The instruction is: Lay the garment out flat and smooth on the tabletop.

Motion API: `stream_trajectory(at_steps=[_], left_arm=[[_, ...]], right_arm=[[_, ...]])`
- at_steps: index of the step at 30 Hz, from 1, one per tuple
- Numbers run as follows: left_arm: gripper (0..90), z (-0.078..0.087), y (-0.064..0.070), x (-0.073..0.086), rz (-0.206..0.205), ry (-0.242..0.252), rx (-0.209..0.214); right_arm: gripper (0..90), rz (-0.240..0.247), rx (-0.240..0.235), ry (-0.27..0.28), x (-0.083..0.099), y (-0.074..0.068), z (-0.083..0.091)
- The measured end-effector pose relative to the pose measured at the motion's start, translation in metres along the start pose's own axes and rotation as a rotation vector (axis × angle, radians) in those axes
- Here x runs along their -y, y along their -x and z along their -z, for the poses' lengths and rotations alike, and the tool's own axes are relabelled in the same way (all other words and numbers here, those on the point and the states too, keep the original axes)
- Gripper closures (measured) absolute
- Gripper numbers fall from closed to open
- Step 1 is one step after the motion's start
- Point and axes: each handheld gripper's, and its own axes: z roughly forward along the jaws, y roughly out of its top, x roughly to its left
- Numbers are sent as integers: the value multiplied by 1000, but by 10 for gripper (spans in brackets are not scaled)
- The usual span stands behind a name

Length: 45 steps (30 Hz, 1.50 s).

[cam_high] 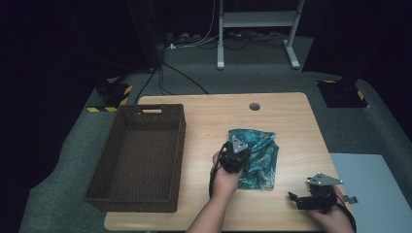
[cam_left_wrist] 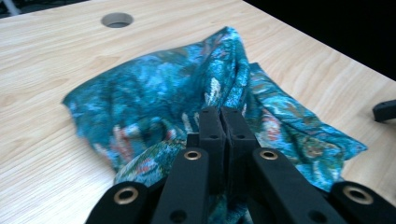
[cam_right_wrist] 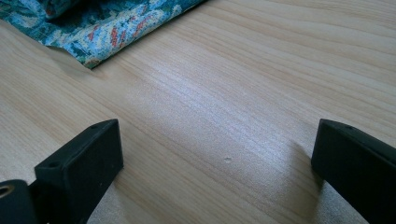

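A teal patterned cloth (cam_high: 262, 155) lies bunched in the middle of the wooden table (cam_high: 214, 116). My left gripper (cam_high: 237, 153) sits on the cloth's left part. In the left gripper view its jaws are pressed together on a raised fold of the cloth (cam_left_wrist: 154, 93), so the left gripper (cam_left_wrist: 223, 123) is shut on it. My right gripper (cam_high: 295, 200) rests near the table's front right, apart from the cloth. Its jaws stand wide apart over bare wood, so the right gripper (cam_right_wrist: 219, 144) is open, with a corner of the cloth (cam_right_wrist: 93, 32) farther ahead.
A dark brown wicker basket (cam_high: 180, 145) stands empty on the table's left side. A round cable hole (cam_high: 254, 106) is near the far edge. Beyond the table are a white desk frame (cam_high: 257, 19) and floor cables (cam_high: 194, 43).
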Motion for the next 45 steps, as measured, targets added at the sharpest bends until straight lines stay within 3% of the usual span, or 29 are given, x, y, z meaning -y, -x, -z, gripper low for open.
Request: stream_trajectory(at_steps=[12, 22, 28, 31, 37, 45], left_arm=[[879, 16, -26, 16, 79, 29, -66], [878, 13, -33, 33, 116, 13, -66], [878, 12, -32, 36, 120, 10, -53], [878, 11, -31, 36, 123, 12, -45], [878, 9, -28, 34, 121, 15, -33], [879, 9, -27, 33, 121, 16, -29]], right_arm=[[25, -2, 2, 1, 0, 0, 0], [174, -30, -12, 53, 0, -1, 5], [302, -56, -49, 143, -12, -13, 14], [349, -41, -58, 172, -22, -20, 17], [387, -41, -70, 220, -41, -29, 23], [436, -23, -93, 263, -65, -47, 17]])
